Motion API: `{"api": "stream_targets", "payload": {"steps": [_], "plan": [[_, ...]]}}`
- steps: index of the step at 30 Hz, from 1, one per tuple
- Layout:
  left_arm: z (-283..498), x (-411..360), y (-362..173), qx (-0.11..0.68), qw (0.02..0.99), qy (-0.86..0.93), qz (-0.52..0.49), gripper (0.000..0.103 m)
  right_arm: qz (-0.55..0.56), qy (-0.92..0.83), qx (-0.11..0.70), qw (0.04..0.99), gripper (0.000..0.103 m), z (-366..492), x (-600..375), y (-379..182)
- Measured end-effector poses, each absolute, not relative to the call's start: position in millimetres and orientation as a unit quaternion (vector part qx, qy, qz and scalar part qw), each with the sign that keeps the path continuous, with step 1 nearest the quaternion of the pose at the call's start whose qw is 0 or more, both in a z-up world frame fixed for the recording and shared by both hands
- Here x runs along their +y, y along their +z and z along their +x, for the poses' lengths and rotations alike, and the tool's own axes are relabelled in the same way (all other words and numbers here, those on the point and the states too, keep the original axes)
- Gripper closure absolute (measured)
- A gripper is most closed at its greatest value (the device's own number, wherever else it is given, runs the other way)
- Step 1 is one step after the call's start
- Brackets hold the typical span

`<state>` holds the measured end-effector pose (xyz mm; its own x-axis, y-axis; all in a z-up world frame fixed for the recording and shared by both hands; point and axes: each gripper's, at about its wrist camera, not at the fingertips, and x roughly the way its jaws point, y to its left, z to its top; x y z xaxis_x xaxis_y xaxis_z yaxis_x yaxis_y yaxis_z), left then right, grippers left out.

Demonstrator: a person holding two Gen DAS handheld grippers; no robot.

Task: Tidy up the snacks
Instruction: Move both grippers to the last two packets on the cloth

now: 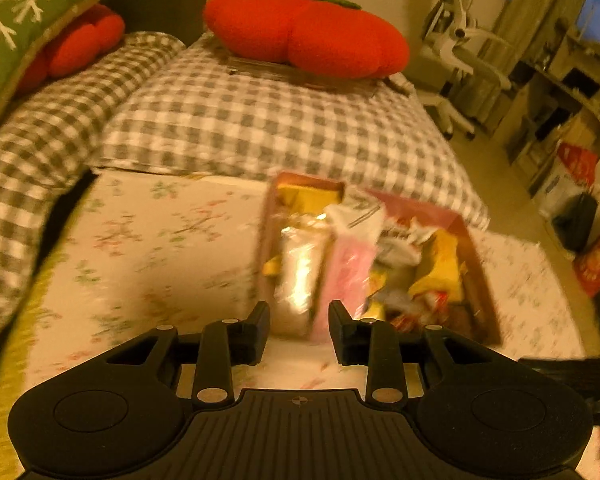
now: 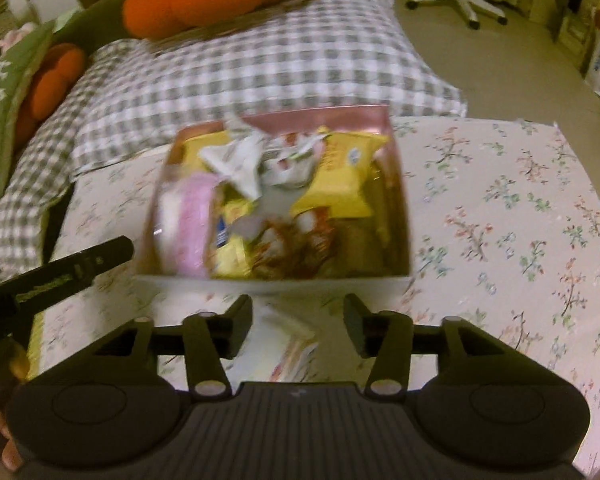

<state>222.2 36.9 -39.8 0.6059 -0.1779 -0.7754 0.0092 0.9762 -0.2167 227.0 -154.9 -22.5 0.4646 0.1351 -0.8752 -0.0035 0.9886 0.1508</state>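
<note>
Both tongs are empty, jaws apart: left gripper point(image 1: 299, 322) narrowly, right gripper point(image 2: 298, 316) wider. Just past their tips sits the pink box point(image 2: 400, 200), stuffed with snack packets point(image 2: 340, 176). Looks mostly done, though one flat packet point(image 2: 288, 344) lies under the right gripper on the floral cloth point(image 2: 500, 220).

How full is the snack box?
Full: the box holds packets heaped to its rim, yellow bag and pink packet among them.
</note>
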Motion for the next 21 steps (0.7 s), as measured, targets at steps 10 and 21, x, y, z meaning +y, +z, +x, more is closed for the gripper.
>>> {"api": "stream_targets", "payload": {"steps": [10, 21], "plan": [[147, 77, -55, 0.493, 0.859, 0.004, -0.137, 0.035, 0.045, 0.069, 0.548, 0.833, 0.035, 200, -134, -27], [106, 79, -75, 0.522, 0.837, 0.038, -0.157, 0.016, 0.051, 0.072, 0.566, 0.82, 0.018, 175, -118, -32]]}}
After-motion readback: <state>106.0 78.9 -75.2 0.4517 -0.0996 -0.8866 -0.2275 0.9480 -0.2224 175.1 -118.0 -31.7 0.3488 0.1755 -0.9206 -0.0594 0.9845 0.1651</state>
